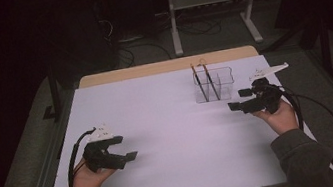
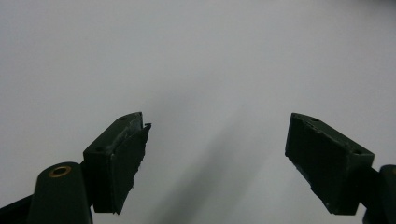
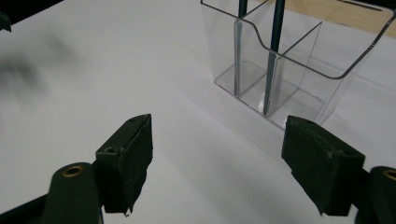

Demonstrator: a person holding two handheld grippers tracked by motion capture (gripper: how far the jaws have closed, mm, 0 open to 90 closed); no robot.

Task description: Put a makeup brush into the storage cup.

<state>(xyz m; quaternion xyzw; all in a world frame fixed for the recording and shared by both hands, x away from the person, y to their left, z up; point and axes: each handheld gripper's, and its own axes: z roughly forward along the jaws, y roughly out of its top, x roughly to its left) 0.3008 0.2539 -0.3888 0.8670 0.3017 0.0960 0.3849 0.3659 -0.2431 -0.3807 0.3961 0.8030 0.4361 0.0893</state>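
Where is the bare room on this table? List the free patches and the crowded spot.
Free: the wide white middle of the table between the left gripper and the right gripper, and the far-left stretch up to the wooden edge. Crowded: the far right, where the clear organizer holding two pens stands just ahead of the right gripper's open jaws.

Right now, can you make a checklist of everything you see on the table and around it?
Surface: white table, wooden strip at far edge.
Job's things: clear holder with compartments; two dark pens standing inside.
Clutter: nothing seen.
Grippers: left gripper held low near front, jaws apart, nothing held; right gripper beside the holder, jaws apart, nothing held.
Cables: black cable loops from each gripper.
Surroundings: dark room, grey floor, metal frame behind.
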